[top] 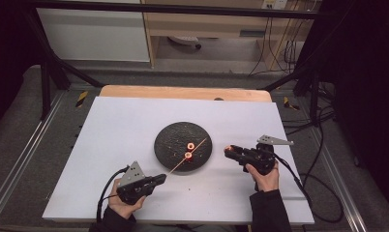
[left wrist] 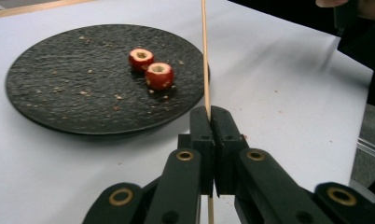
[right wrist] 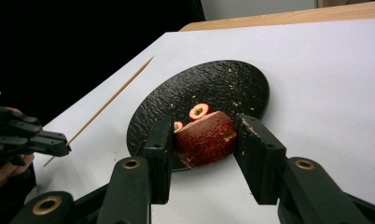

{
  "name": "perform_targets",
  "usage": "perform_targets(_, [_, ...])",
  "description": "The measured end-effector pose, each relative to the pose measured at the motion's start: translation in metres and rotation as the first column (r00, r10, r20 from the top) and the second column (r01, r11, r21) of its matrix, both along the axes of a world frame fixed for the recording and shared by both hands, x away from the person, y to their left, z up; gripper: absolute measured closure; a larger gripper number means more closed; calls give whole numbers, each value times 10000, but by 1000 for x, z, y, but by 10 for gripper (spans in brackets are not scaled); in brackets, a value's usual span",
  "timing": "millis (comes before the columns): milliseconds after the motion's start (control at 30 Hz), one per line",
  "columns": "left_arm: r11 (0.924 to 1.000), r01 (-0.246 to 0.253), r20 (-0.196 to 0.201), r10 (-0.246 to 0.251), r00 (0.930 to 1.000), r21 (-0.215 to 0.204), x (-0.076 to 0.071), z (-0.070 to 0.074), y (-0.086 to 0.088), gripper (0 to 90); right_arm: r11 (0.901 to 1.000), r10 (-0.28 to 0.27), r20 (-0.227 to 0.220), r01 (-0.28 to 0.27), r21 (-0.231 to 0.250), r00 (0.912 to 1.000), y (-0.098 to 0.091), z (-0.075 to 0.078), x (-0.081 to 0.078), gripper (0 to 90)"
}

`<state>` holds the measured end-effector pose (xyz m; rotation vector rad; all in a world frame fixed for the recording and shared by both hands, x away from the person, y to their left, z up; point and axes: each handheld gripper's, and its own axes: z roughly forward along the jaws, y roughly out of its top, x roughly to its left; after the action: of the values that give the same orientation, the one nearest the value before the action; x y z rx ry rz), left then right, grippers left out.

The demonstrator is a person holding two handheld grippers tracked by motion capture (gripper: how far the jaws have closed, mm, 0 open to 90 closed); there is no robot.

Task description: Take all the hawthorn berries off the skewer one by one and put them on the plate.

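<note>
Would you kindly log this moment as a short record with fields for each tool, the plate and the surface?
left tool: shut on a thin wooden skewer that points out over the plate's edge
right tool: shut on a red fruit piece, held off to the plate's right
plate: round, black, rough-textured, with crumbs
on plate: two small cored red fruit pieces, close together
surface: white tabletop

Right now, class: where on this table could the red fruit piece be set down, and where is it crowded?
Free: the white sheet left of the black plate, and the strip behind it up to the wooden edge. Crowded: the plate's middle with two cored fruit pieces, the skewer slanting over it from the left gripper, and the right gripper holding the fruit piece.
</note>
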<state>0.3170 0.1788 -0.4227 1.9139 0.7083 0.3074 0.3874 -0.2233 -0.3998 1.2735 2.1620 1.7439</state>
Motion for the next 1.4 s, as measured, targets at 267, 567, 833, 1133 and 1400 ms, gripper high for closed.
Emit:
perform_targets(267, [9989,-442,40,442,9990,-123,5,2,11,883,9987,338,99,-334,-383,9994,36,6,14,593])
perform_targets(567, [9971,-743,105,745,9972,-168,9,4,19,883,9955,421,-170,-434,-843,9990,81,2,41,593])
perform_targets(833, [9970,-756,92,758,9971,-150,9,4,19,883,9899,-27,-639,-64,-1417,9980,107,-16,70,593])
perform_targets(1133, [9972,-730,108,731,9973,-132,9,4,18,883,9775,-694,-730,532,-2043,9949,112,-37,89,592])
perform_targets(1400, [9976,-692,77,692,9976,-75,9,3,17,883,9623,-874,-597,688,-2630,9944,113,-46,92,589])
